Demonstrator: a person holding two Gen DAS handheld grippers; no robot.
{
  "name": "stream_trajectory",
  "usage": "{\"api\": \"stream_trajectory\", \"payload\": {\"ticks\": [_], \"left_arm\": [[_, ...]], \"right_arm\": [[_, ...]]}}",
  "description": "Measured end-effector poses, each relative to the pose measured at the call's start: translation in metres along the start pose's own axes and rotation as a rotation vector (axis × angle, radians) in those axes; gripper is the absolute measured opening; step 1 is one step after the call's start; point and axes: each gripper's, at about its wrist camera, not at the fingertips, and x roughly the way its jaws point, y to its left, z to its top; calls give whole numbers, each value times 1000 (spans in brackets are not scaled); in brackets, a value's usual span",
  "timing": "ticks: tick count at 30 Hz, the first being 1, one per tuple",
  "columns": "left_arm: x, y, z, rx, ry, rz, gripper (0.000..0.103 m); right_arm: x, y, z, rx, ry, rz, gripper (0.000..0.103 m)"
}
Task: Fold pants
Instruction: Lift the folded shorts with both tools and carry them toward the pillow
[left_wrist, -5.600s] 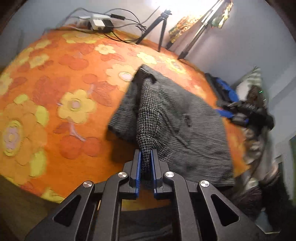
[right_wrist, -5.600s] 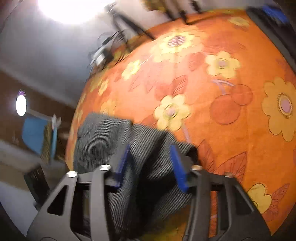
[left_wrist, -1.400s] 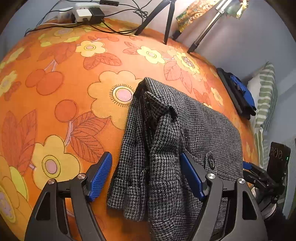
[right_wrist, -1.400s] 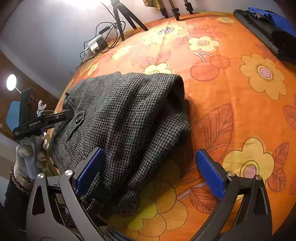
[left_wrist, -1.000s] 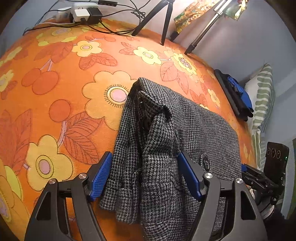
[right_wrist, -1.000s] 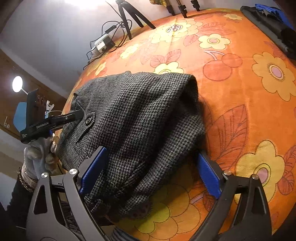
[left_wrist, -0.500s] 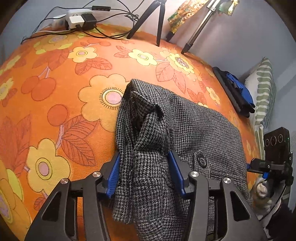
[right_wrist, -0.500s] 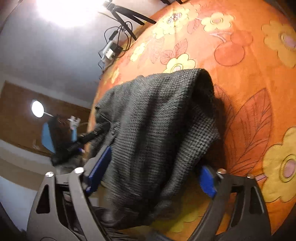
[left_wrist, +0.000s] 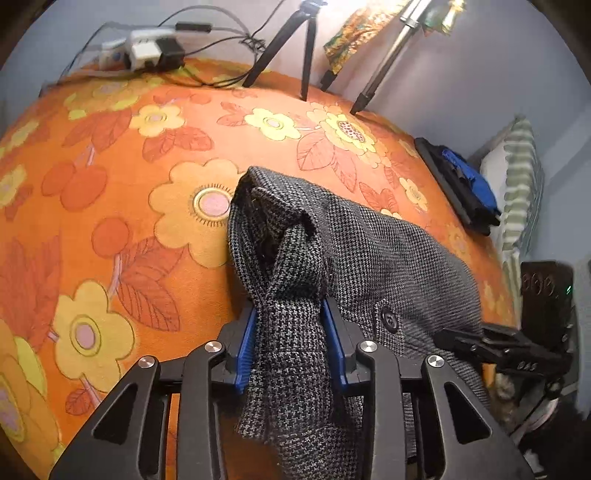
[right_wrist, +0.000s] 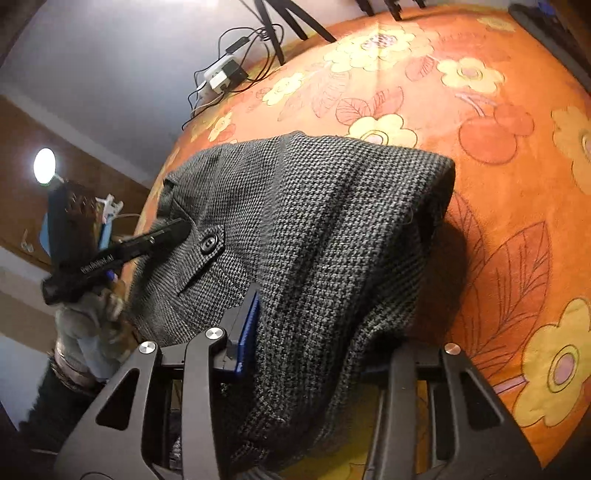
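Grey houndstooth pants (left_wrist: 388, 251) lie folded on an orange flowered bedspread (left_wrist: 110, 184), with a buttoned pocket facing up. My left gripper (left_wrist: 291, 325) is closing, and its blue pads (left_wrist: 245, 343) squeeze a bunched edge of the fabric at the near left corner. In the right wrist view the pants (right_wrist: 332, 206) fill the middle. My right gripper (right_wrist: 317, 332) is closing over their near edge. Its left blue pad (right_wrist: 248, 328) presses the cloth, and the cloth hides the other pad. Each gripper shows at the side of the other's view.
A power strip with cables (left_wrist: 147, 51) and tripod legs (left_wrist: 295, 44) stand at the bed's far edge. Dark and blue folded clothes (left_wrist: 461, 184) and a striped pillow (left_wrist: 521, 177) lie at the right. A gloved hand (right_wrist: 85, 325) holds the left gripper.
Both grippers' jaws have come in from wide apart onto the pants. The left one has gathered the fabric edge into a narrow bunch, and the right now squeezes the near edge.
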Motion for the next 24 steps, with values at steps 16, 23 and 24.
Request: {"api": "stream_trajectory", "payload": {"ticks": [16,23,24], "left_arm": [[-6,-18,-4,-14,-55,26,28],[-21,-36,-14,20,-105,64,26],[-24,-40,-15,28,-114,68,26]], "right_arm": [[-8,21,-2,-77,-38,-62,27],[-23,43,-11,-196,-89,-132,24],[-26,46,-12,-214,-98,-141,24]]}}
